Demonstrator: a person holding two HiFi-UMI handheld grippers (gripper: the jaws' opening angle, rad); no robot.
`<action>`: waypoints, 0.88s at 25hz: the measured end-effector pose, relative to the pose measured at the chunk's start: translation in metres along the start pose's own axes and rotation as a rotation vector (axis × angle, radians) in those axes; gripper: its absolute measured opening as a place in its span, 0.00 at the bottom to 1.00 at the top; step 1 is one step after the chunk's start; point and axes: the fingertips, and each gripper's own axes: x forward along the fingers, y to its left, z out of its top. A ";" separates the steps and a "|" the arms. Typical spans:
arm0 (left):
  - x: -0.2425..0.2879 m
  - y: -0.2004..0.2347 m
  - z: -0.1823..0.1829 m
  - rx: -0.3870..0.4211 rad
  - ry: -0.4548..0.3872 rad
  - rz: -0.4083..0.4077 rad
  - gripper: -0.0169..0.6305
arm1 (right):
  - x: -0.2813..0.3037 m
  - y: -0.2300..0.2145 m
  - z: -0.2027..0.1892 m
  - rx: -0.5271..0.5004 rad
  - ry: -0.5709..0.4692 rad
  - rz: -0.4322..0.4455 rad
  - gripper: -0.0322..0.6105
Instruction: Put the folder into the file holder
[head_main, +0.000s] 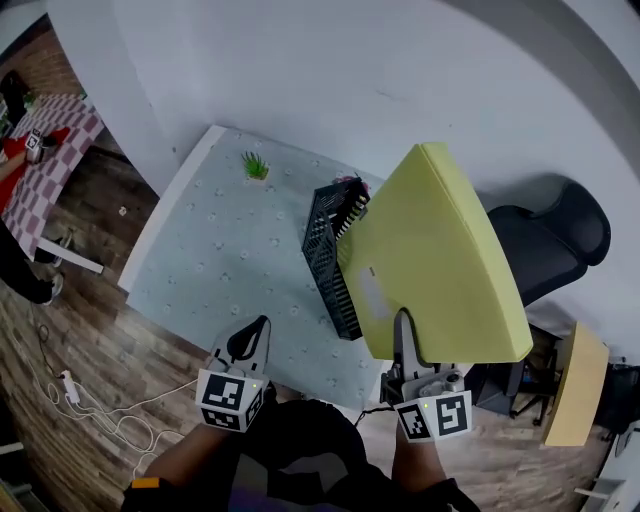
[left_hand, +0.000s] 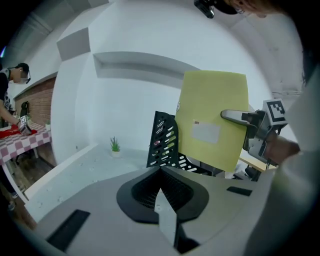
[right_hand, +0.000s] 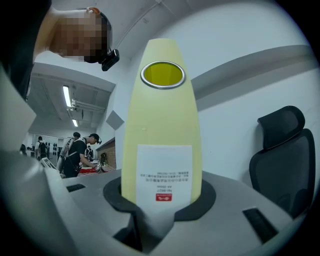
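Note:
My right gripper (head_main: 403, 338) is shut on the lower edge of a thick yellow-green folder (head_main: 438, 262) and holds it raised and tilted beside the right of the black slotted file holder (head_main: 334, 258) on the pale table (head_main: 230, 250). In the right gripper view the folder's spine (right_hand: 162, 125) stands upright between the jaws (right_hand: 160, 212), with a white label and a ring hole. My left gripper (head_main: 250, 343) is shut and empty, low at the table's near edge. From the left gripper (left_hand: 167, 217), the folder (left_hand: 212, 125) hangs just right of the file holder (left_hand: 167, 145).
A small green plant (head_main: 255, 165) stands at the table's far side. A black office chair (head_main: 548, 242) and a wooden side table (head_main: 577, 385) are to the right. Cables (head_main: 90, 400) lie on the wood floor on the left. People stand by a red-checked table (head_main: 50, 150).

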 end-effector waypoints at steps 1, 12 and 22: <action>0.006 0.004 0.002 0.007 0.002 -0.008 0.04 | 0.005 0.000 -0.001 -0.002 -0.008 0.002 0.29; 0.042 0.021 0.001 0.041 0.073 -0.069 0.04 | 0.044 0.000 -0.031 0.014 -0.039 -0.007 0.29; 0.062 0.031 -0.011 0.083 0.125 -0.100 0.04 | 0.055 0.004 -0.066 -0.033 -0.043 -0.003 0.30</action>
